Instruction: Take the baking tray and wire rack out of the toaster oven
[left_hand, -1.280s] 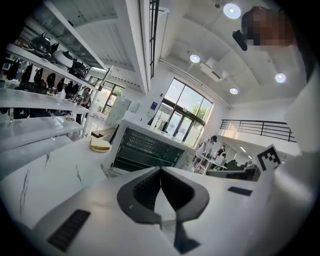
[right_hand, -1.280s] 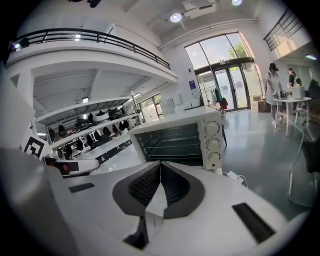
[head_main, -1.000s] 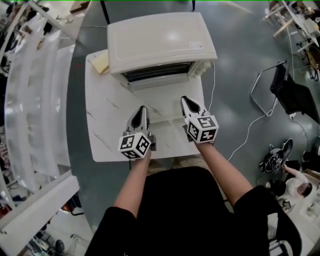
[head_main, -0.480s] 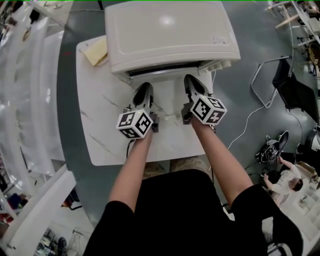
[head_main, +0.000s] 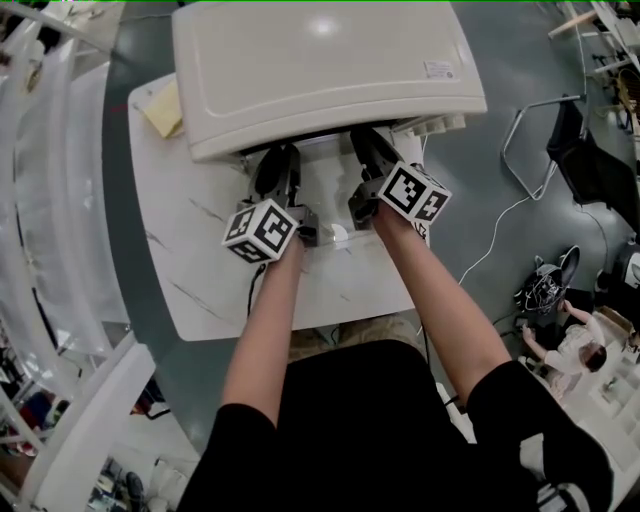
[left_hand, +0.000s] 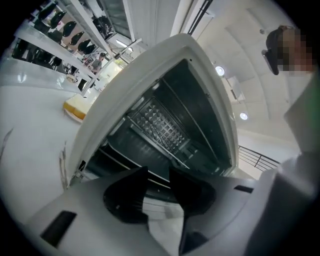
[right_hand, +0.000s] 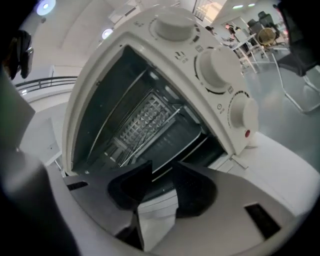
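facing the toaster oven (head_main: 320, 70), left gripper (left_hand: 157, 172) and right gripper (right_hand: 161, 170) have just spread, both empty.

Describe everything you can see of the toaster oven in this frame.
The toaster oven is a cream-white box, seemingly painted metal, standing upright on the white marbled table. Its front is open, showing a dark cavity with a wire rack on side rails and a dark baking tray below it. Three round knobs and a red light sit on the panel beside the cavity.
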